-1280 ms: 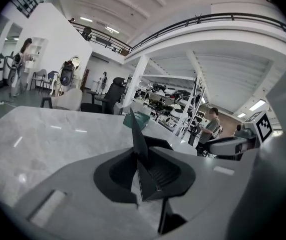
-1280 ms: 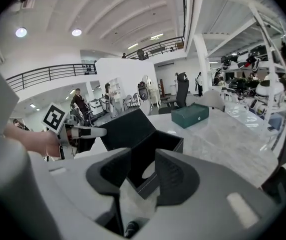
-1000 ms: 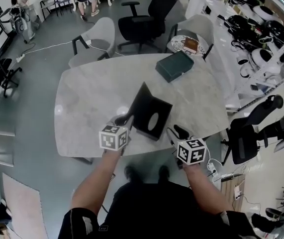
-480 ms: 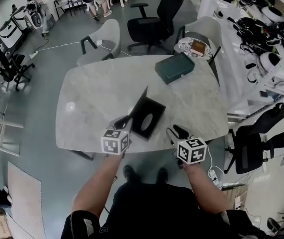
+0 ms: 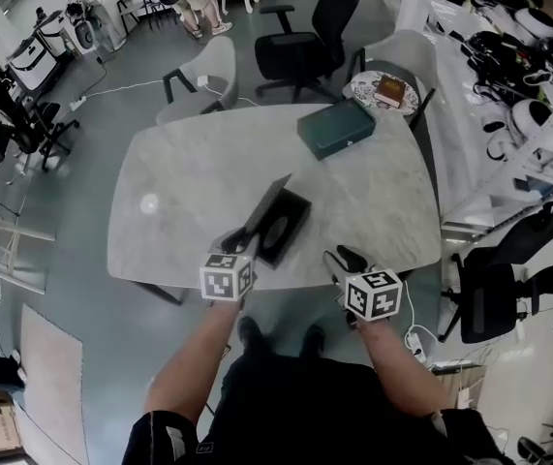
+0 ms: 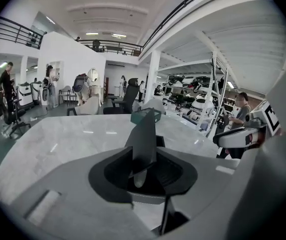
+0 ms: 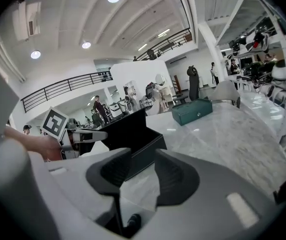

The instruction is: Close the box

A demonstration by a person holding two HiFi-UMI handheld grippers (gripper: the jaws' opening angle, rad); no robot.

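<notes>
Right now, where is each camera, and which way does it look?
Head view: on the head, looking down at table, box; both arms show.
Left gripper view: on left gripper, facing across table; jaws just opening, lid between.
Right gripper view: on right gripper, facing box; jaws apart, empty.
Shared: all three show the case.

The lid (image 5: 268, 204) has swung further over the box (image 5: 286, 229) (left hand-held gripper's (image 6: 145, 168) jaws opening round it).
</notes>
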